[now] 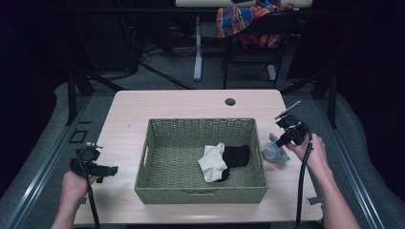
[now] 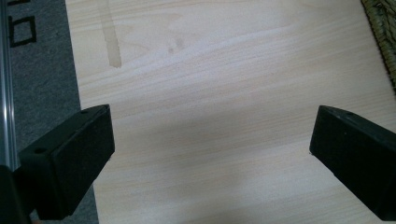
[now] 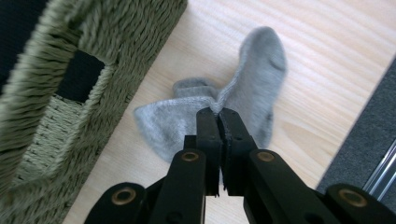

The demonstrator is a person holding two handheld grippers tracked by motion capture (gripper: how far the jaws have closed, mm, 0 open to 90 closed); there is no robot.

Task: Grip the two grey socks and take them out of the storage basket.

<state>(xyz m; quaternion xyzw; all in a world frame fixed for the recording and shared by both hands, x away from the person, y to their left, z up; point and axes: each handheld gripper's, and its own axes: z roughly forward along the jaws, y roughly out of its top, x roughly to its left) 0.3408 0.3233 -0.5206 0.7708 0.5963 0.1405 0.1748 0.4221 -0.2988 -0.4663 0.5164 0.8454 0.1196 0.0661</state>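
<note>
Currently right gripper fingers pressed together, pinching fold of grey sock; sock lies on table just outside right wall of wicker basket. Basket opening sits to left of held sock, so likely move: lift, carry left over rim. Cream sock and black sock inside basket. Left gripper fingers spread wide over bare table, left of basket, well apart from sock.

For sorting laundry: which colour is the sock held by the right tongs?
Grey; the sock shows best in the right gripper view.
</note>
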